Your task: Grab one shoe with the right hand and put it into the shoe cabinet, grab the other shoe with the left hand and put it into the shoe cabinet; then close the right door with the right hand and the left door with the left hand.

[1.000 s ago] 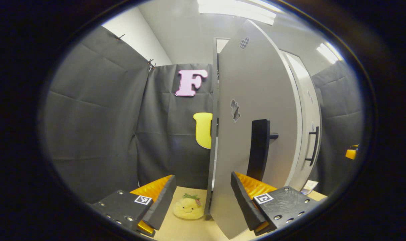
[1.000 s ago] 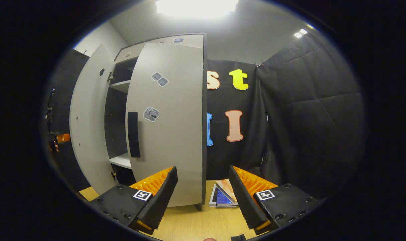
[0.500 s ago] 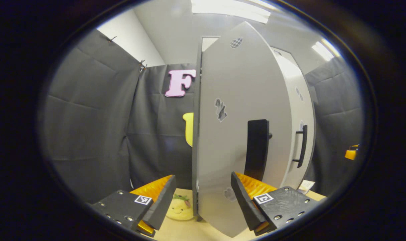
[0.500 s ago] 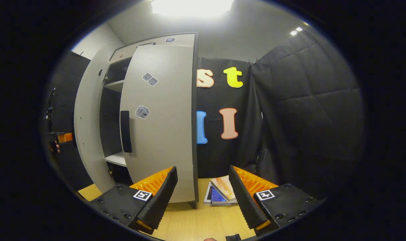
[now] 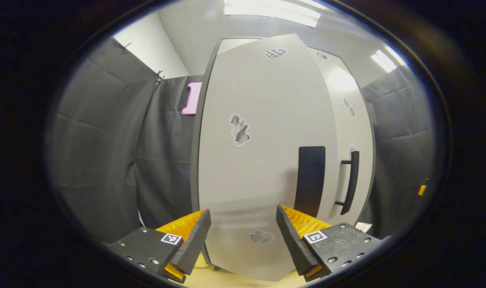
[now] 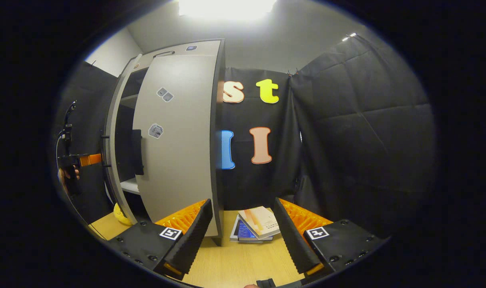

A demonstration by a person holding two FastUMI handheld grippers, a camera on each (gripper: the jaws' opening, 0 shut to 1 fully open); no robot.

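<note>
The grey shoe cabinet (image 6: 179, 48) stands on a wooden table (image 6: 235, 264). In the left gripper view its left door (image 5: 259, 160) stands close in front of my open left gripper (image 5: 243, 236), with the door's flat black handle (image 5: 310, 180) just right of the fingers. Past it is the right door (image 5: 361, 132) with a black bar handle (image 5: 350, 182). In the right gripper view the right door (image 6: 175, 152) is nearly shut and the left door (image 6: 114, 148) is seen edge-on, with a dark gap and a shelf (image 6: 129, 186) between them. My right gripper (image 6: 243, 236) is open and holds nothing.
A few books (image 6: 253, 226) lie on the table right of the cabinet. A yellow plush toy (image 6: 121, 211) sits at the cabinet's left foot. Far left in the right gripper view, a hand (image 6: 67, 174) holds the other gripper. Black cloth walls close in both sides.
The left door has swung towards the cabinet and now faces the left gripper flat on, hiding the plush toy there. The gap between the doors has narrowed. The right gripper view has shifted right.
</note>
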